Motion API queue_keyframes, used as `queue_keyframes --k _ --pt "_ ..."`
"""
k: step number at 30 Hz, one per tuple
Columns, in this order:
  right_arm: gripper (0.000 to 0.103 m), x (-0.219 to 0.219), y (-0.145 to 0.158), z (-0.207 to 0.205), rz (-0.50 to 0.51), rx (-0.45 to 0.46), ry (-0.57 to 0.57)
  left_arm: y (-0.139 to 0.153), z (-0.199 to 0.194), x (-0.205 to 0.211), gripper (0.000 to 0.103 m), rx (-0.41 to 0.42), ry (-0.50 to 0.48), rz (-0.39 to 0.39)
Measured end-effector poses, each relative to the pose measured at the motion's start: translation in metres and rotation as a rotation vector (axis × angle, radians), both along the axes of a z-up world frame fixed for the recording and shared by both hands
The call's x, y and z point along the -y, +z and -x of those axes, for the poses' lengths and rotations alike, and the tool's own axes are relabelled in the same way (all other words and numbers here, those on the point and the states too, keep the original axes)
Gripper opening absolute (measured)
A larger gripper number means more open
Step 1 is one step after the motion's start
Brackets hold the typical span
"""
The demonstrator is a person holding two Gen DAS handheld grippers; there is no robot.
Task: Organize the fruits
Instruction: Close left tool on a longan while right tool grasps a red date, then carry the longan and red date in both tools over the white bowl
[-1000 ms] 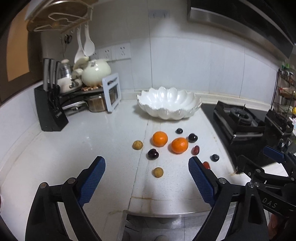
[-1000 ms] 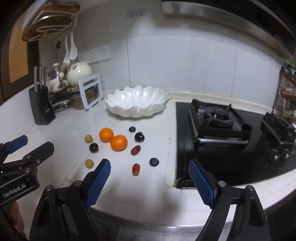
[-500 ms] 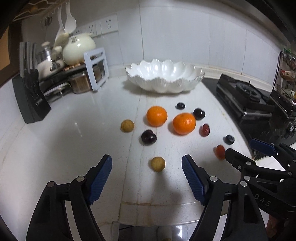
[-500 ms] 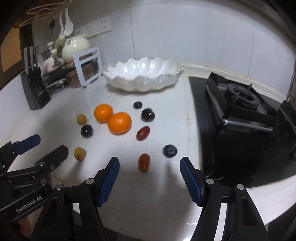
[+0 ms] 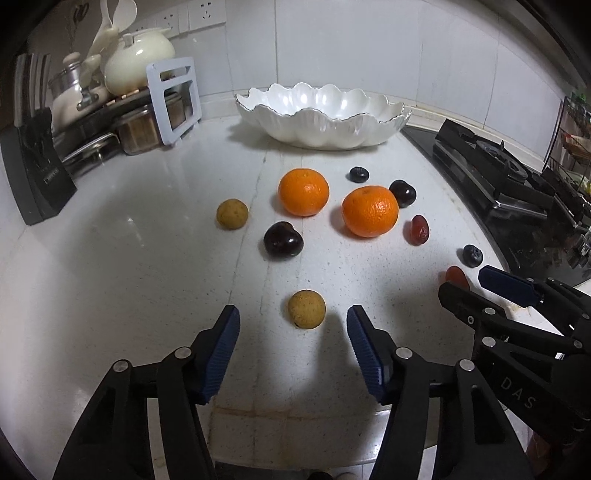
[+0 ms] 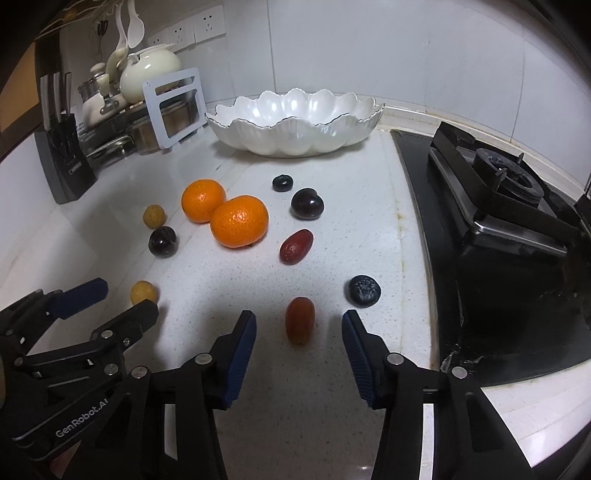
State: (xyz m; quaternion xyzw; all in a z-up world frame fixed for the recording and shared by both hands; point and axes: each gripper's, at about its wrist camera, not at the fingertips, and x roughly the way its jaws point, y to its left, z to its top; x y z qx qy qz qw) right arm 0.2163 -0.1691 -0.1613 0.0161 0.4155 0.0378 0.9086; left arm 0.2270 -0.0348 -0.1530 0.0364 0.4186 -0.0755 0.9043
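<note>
Left gripper (image 5: 293, 325) around tan fruit (image 5: 306, 308)

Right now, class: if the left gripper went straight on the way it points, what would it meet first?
Most likely the small yellow-brown fruit, lying on the counter just ahead of the left gripper, in line with the gap between its open jaws. Depth is hard to judge.

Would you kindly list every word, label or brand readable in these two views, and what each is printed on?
"DAS": on the right gripper, seen from the left wrist view; possibly cut off.
"GenRobot.AI": on the left gripper, seen from the right wrist view.
Knife block label: too small and blurred to read.
No readable text on the white bowl, the fruits or the wall sockets.
</note>
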Motion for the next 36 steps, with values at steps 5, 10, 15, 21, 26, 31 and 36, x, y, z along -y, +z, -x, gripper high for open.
queue_keyframes --k 5,10,15,21,26,31,36 --pt "0.043 -0.003 -0.002 -0.003 0.013 0.000 0.006 -0.002 -0.004 0.000 0.050 0.005 -0.006 0.007" --pt "0.036 -0.003 -0.006 -0.007 0.017 -0.019 0.004 -0.005 -0.008 0.001 0.040 -0.006 -0.018 0.017" --pt "0.026 -0.003 -0.007 -0.008 0.021 -0.022 0.006 -0.007 -0.012 0.001 0.027 -0.028 -0.017 0.037" --pt "0.017 -0.001 -0.006 -0.010 -0.002 -0.031 0.003 -0.006 -0.015 -0.001 0.023 -0.035 -0.016 0.057" --pt "0.017 -0.003 -0.001 -0.012 0.003 -0.024 0.011 -0.001 -0.015 -0.002 0.023 -0.025 -0.030 0.073" --pt "0.017 -0.006 0.011 -0.015 0.003 -0.002 0.011 0.008 -0.017 -0.005 0.023 -0.015 -0.033 0.094" --pt "0.017 -0.008 0.026 -0.017 0.008 0.038 0.002 0.021 -0.021 -0.007 0.023 0.016 -0.048 0.103"
